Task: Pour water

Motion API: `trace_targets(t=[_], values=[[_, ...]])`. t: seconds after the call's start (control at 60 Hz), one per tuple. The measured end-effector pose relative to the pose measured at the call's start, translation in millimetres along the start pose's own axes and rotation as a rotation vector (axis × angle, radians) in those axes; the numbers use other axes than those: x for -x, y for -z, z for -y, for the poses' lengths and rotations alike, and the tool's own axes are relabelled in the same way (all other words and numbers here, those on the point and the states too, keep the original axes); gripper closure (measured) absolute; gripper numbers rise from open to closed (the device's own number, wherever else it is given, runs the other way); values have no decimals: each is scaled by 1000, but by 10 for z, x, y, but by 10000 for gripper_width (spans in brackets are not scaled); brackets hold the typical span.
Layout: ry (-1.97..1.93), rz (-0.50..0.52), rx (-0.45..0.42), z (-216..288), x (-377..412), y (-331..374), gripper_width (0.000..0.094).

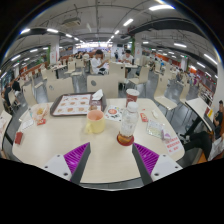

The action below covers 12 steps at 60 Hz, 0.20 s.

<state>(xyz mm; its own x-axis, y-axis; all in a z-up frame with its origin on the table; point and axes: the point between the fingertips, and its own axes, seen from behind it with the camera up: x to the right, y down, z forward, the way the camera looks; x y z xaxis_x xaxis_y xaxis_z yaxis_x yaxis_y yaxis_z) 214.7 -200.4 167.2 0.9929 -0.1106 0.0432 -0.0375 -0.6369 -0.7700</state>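
Observation:
A clear bottle with an orange base (126, 126) stands upright on the pale round table (60, 140), just beyond the fingers and a little right of their middle. A yellowish cup (95, 121) stands to its left, further from the right finger. A white cup (132, 96) stands behind the bottle. My gripper (111, 158) is open and empty, its purple pads (76, 155) spread wide over bare tabletop, short of the bottle.
A tray with small items (72, 104) lies at the table's far left. A small bowl (39, 112) sits at the left. Papers and packets (165, 135) lie at the right. Chairs, other tables and seated people fill the hall beyond.

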Motion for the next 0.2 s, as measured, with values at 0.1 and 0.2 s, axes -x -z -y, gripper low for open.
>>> trace_targets(t=[0.1,0.2], values=[[29,-7,1,-10,-40,-12,87],[33,-1,14,-51,-35,14,90]])
